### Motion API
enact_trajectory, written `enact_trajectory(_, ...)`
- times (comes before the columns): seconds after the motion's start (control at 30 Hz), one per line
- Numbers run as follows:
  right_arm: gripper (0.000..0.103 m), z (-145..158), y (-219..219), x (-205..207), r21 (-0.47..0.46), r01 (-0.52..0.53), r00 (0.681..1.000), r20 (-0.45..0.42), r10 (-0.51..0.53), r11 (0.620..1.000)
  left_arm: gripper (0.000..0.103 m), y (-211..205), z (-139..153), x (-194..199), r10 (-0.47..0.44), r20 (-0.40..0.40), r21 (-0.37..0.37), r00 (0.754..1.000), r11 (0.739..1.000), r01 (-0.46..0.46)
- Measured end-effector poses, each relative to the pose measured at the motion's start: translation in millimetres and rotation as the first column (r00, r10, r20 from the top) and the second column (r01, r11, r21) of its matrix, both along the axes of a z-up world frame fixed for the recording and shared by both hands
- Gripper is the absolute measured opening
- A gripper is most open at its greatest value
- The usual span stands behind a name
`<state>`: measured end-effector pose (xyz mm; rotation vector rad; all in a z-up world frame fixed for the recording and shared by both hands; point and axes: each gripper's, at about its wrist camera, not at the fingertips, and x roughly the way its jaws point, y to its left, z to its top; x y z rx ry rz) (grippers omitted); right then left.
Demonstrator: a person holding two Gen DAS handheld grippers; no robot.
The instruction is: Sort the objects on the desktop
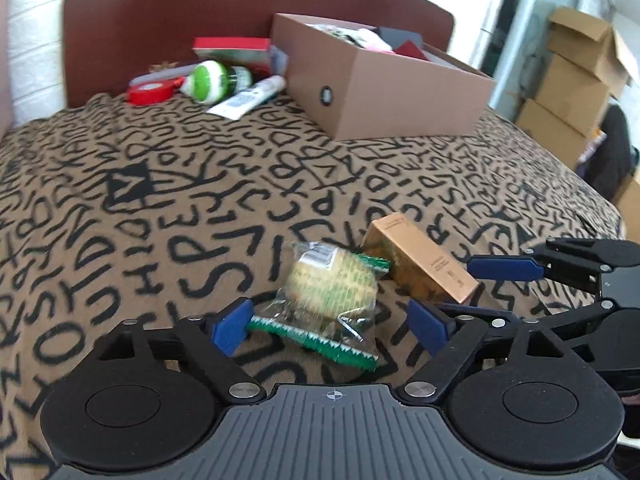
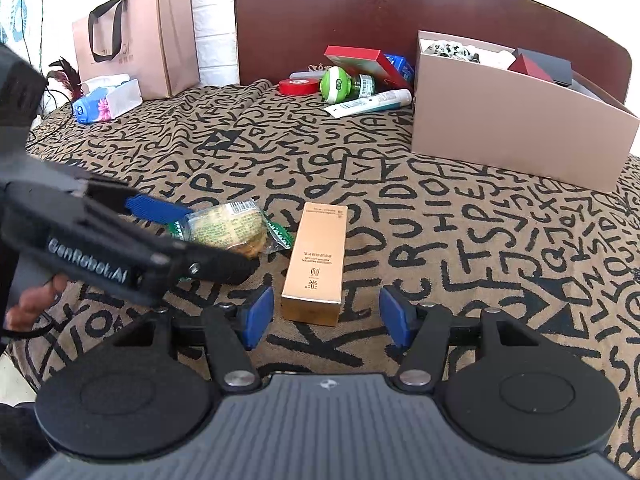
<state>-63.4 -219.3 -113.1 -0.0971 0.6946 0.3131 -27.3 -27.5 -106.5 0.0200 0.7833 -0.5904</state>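
A clear snack packet (image 1: 332,284) with green toothed ends lies on the letter-patterned cloth. My left gripper (image 1: 330,326) stands open around its near end; the pads do not press on it. The right wrist view shows that left gripper (image 2: 200,236) from the side, with the snack packet (image 2: 224,228) between its fingers. Just right of the packet lies a long gold box (image 2: 318,260), its near end between the fingers of my open right gripper (image 2: 327,318), with a gap on each side. The gold box (image 1: 420,258) and a blue finger (image 1: 504,268) of the right gripper also show in the left wrist view.
An open brown cardboard box (image 2: 520,140) holding several items stands at the back right. Beside it by the headboard lie a red tape roll (image 2: 296,87), a green bottle (image 2: 340,85), a white tube (image 2: 372,103) and a red book (image 2: 356,58). A pink paper bag (image 2: 140,40) and a tissue pack (image 2: 108,100) are back left.
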Motion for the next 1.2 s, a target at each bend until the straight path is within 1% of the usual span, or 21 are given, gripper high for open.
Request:
enact_trajectory(0.07,0.064,0,0,1,0.000,-0.001,1.000,0.004,0.001,1.000,0.086,2,1,-3,0.053,-0.017,-0.022,0.998,0.998,-0.054)
enact_trajectory(0.17,0.064,0,1,3,0.002,0.001,1.000,0.007,-0.001,1.000,0.084,6,3,-4,0.125,-0.046,-0.085,0.991,0.988,-0.129)
enact_trajectory(0.23,0.064,0,0,4,-0.004,0.003,1.000,0.010,-0.003,1.000,0.085,6,4,-2,0.143,-0.045,-0.107,0.989,0.983,-0.148)
enact_trajectory(0.37,0.064,0,-5,8,-0.006,0.017,1.000,0.007,-0.017,1.000,0.086,-2,2,5,0.123,-0.028,-0.060,0.992,0.990,-0.124)
enact_trajectory(0.57,0.062,-2,-6,15,-0.015,0.017,1.000,0.007,-0.017,1.000,0.086,-9,2,10,0.108,-0.031,-0.037,0.994,0.993,-0.110)
enact_trajectory(0.6,0.062,-2,-6,16,-0.014,0.016,1.000,0.005,-0.016,1.000,0.085,-10,1,11,0.106,-0.034,-0.032,0.994,0.994,-0.107)
enact_trajectory(0.7,0.061,-3,-5,19,-0.018,0.002,1.000,0.005,-0.002,1.000,0.077,-13,2,11,0.097,-0.029,-0.009,0.995,0.995,-0.097)
enact_trajectory(0.73,0.061,-3,-4,19,-0.018,0.000,1.000,0.005,0.000,1.000,0.078,-14,2,12,0.093,-0.032,-0.007,0.995,0.996,-0.094)
enact_trajectory(0.83,0.057,-3,-3,22,-0.013,-0.008,1.000,0.001,0.008,1.000,0.078,-13,3,13,0.098,-0.042,-0.011,0.994,0.995,-0.099)
enact_trajectory(0.9,0.052,-4,-1,24,-0.012,-0.016,1.000,0.000,0.016,1.000,0.078,-14,3,13,0.098,-0.040,-0.005,0.994,0.995,-0.098)
enact_trajectory(1.03,0.051,-4,3,25,-0.030,-0.026,1.000,0.008,0.026,0.999,0.078,-17,3,13,0.085,-0.039,0.017,0.996,0.996,-0.084)
enact_trajectory(1.1,0.049,-5,5,25,-0.036,-0.037,0.999,0.005,0.037,0.999,0.077,-18,4,14,0.074,-0.048,0.029,0.996,0.997,-0.073)
enact_trajectory(1.13,0.047,-6,6,25,-0.036,-0.040,0.999,0.002,0.040,0.999,0.077,-19,4,14,0.071,-0.047,0.036,0.996,0.997,-0.070)
enact_trajectory(1.2,0.036,-6,7,27,-0.027,-0.051,0.999,-0.008,0.051,0.998,0.078,-20,3,14,0.073,-0.043,0.041,0.996,0.997,-0.071)
